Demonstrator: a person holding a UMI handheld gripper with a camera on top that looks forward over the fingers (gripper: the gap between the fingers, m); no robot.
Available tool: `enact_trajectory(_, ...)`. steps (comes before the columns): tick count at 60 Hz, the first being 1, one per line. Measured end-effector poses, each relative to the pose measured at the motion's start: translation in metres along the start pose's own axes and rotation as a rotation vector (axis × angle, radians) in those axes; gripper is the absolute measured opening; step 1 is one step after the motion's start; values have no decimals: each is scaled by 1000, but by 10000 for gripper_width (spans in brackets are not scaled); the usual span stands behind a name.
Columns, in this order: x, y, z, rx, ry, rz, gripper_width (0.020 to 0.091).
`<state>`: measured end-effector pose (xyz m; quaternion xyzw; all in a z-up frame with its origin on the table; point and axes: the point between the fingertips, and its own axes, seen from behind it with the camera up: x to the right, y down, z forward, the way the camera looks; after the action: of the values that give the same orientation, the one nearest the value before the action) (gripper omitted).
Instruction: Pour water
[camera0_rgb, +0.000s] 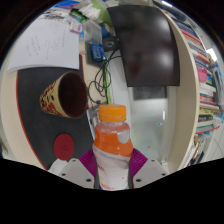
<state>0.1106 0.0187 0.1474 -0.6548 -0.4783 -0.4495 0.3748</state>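
A bottle (112, 150) with an orange label band, a white body and an orange cap is held upright between my fingers. My gripper (112, 168) is shut on it, and the magenta pads (134, 161) press against both of its sides. Beyond the bottle to the left, a dark brown mug (64, 96) with a red and yellow patterned outside stands on a black mat (45, 120) and appears tilted, its open mouth facing me. The bottle's lower part is hidden behind the fingers.
A small red object (63, 143) lies on the black mat near the fingers. A dark monitor (143, 42) stands at the back, with cables (100, 80) beside it. Shelves of books (205, 90) line the right side. A white board (45, 40) leans at the back left.
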Motion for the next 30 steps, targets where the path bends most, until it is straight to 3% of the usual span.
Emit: enact_trajectory(30, 13, -46, 20, 22, 69, -637, 388)
